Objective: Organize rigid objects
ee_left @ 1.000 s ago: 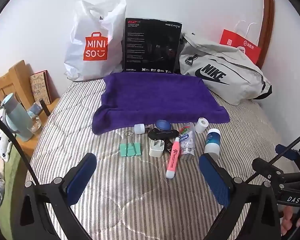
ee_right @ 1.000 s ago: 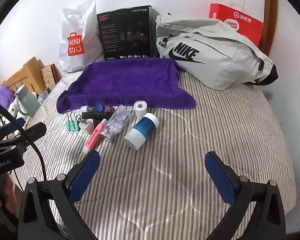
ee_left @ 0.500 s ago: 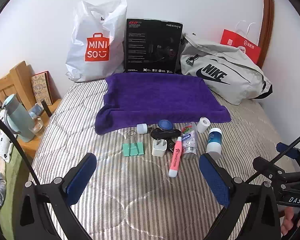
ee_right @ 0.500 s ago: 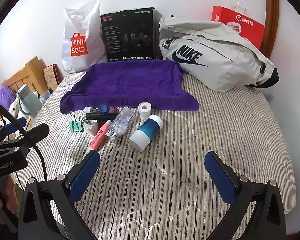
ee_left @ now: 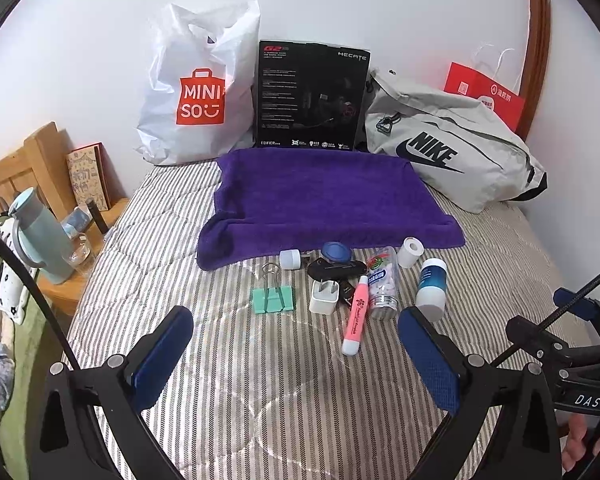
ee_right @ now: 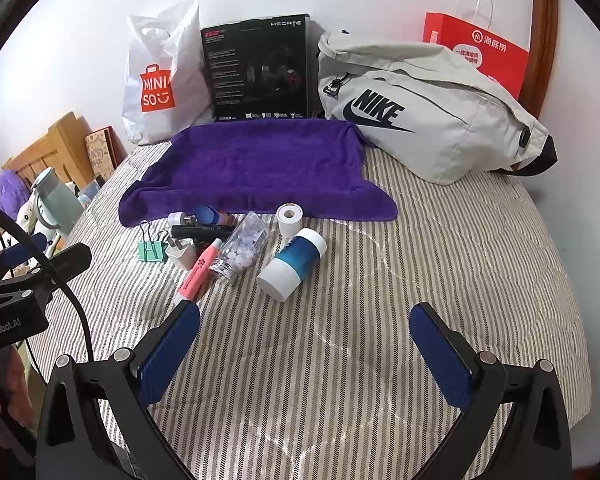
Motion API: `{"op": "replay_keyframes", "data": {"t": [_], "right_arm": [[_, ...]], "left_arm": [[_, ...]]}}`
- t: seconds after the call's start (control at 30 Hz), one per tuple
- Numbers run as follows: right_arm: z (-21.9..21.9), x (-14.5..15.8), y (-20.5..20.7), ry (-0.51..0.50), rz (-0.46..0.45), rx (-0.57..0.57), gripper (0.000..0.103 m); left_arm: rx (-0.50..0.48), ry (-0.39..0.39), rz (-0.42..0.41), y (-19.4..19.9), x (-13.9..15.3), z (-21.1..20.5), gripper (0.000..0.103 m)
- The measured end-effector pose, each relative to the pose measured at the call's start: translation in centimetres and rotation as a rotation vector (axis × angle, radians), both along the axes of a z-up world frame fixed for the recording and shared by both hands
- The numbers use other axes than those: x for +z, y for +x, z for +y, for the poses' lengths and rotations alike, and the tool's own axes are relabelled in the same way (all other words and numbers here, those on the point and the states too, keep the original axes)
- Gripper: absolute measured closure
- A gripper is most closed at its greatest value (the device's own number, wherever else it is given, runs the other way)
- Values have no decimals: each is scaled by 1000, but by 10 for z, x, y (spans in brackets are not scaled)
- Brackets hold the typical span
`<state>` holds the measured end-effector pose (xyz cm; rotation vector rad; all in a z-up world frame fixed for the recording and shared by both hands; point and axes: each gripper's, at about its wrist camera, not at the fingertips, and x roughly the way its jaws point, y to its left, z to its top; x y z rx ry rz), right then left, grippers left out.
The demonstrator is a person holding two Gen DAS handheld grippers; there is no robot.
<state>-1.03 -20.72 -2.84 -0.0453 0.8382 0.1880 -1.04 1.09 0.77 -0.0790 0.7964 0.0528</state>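
Small items point(ee_left: 356, 284) cluster before purple towel point(ee_left: 324, 196).

**Two wrist views over one bed**

My left wrist camera looks forward between the left claw point(ee_left: 294, 348) fingers, over the striped bed point(ee_left: 228, 360) toward the back wall, from the left side. My right wrist camera does likewise between the right claw point(ee_right: 306, 340) fingers, set further right. Both sit low and near the bed. They share the purple towel point(ee_left: 324, 196), the clutter just before it, and the bags behind.
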Motion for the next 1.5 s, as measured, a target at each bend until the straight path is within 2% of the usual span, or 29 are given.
{"op": "replay_keyframes", "data": {"t": [1.5], "right_arm": [[3,3,-7,-13,-3,13,0]], "left_arm": [[0,11,11,-4,1,4,0]]}}
